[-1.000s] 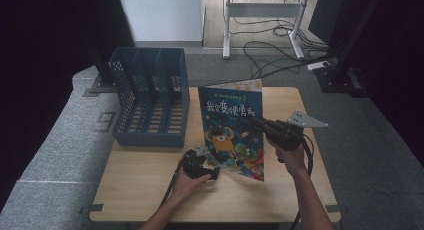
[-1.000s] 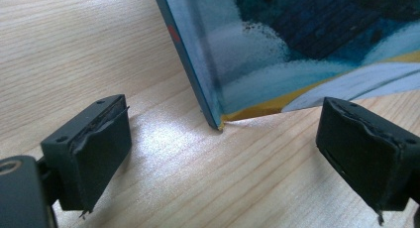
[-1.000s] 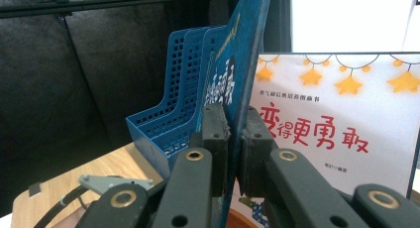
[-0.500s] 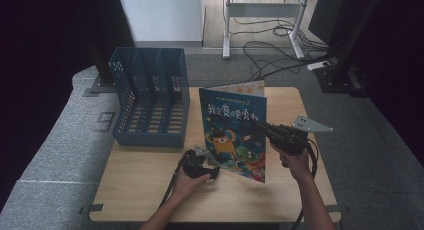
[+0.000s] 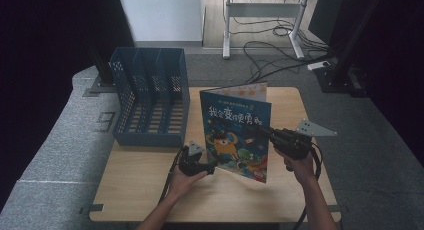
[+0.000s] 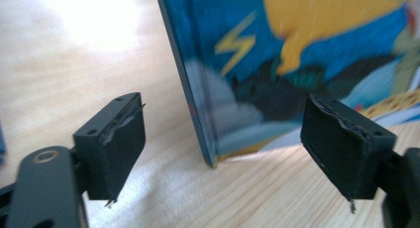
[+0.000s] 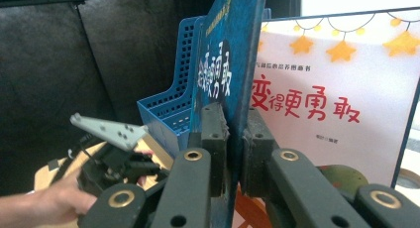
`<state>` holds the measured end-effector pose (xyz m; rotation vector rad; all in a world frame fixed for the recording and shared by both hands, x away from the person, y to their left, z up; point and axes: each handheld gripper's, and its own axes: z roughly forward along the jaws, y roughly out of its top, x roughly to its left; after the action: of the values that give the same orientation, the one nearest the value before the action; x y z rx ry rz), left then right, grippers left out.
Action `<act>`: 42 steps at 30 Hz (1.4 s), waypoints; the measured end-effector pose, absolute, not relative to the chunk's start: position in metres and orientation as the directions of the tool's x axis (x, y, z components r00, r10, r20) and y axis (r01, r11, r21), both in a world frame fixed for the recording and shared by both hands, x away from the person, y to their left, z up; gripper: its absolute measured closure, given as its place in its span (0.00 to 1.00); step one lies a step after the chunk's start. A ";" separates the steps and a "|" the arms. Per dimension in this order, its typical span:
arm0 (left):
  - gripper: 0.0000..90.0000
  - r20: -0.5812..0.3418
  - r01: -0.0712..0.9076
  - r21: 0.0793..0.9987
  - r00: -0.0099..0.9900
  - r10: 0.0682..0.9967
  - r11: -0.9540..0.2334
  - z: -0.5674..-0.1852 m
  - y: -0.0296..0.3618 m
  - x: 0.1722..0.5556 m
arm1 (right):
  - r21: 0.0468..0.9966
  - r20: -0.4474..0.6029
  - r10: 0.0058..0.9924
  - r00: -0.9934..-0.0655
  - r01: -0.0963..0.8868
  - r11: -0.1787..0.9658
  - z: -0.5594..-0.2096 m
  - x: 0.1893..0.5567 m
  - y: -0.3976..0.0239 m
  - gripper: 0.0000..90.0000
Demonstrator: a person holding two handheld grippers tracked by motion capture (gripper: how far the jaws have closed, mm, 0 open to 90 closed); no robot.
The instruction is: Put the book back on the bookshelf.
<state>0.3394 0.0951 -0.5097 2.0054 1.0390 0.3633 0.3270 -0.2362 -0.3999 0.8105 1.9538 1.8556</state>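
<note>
A: The picture book [image 5: 236, 132] stands upright at the centre of the frame, its lower edge on the wooden table [image 5: 140, 190], front cover swung open from the page behind it.

B: And the right gripper [image 5: 264, 132] comes in from the right side, jaws pressed together on that blue cover, pinching its outer edge.

A: The right gripper view shows it clearly: both pads clamp the cover, with the blue file rack [image 7: 171, 111] behind.

B: Lower centre, the left gripper [image 5: 211, 166] sits at the book's bottom left corner. Its jaws have just been closing, yet they stand spread, the book's spine corner [image 6: 210, 156] between them, untouched.

A: The rack stands at upper left on the table.
</note>
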 end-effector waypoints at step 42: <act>0.32 -0.122 0.405 0.885 0.677 0.726 -0.229 -0.448 0.097 0.356 | 0.979 0.133 0.620 -0.773 0.199 0.037 -0.416 0.319 -0.258 0.84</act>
<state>0.3556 0.0969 -0.4475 1.8553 0.8908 0.3879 0.3192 -0.2582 -0.4157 0.8318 1.9926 1.7905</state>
